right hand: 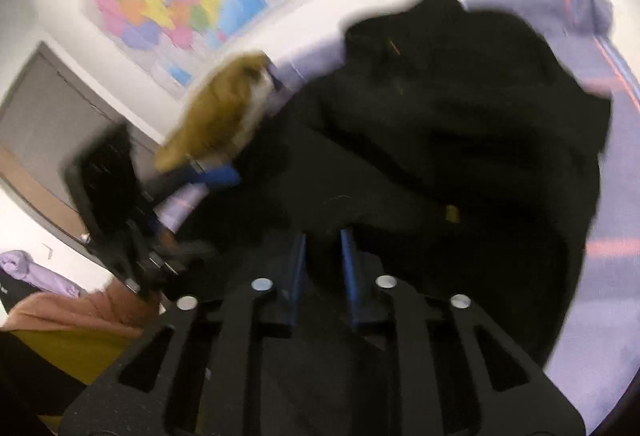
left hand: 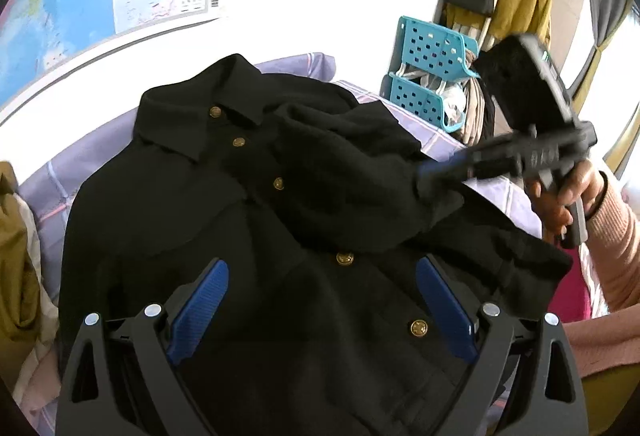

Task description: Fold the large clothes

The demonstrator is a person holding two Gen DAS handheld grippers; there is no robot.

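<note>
Black jacket (left hand: 248, 220) lies front-up on the bed (left hand: 496, 191), right under the left gripper (left hand: 322, 300), whose jaws are spread wide w/ nothing between. Right gripper (left hand: 430, 175), held level in the person's hand (left hand: 568, 191), pinches the sleeve (left hand: 360, 171) & lifts it across the jacket's front. Right view's blurry.

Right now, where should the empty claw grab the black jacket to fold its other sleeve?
Probably the far shoulder edge of the black jacket, coming in from the outer side. That side lies flat on the bed and its edge is exposed. The left claw is wide open, while the right claw already pinches the other sleeve.
</note>
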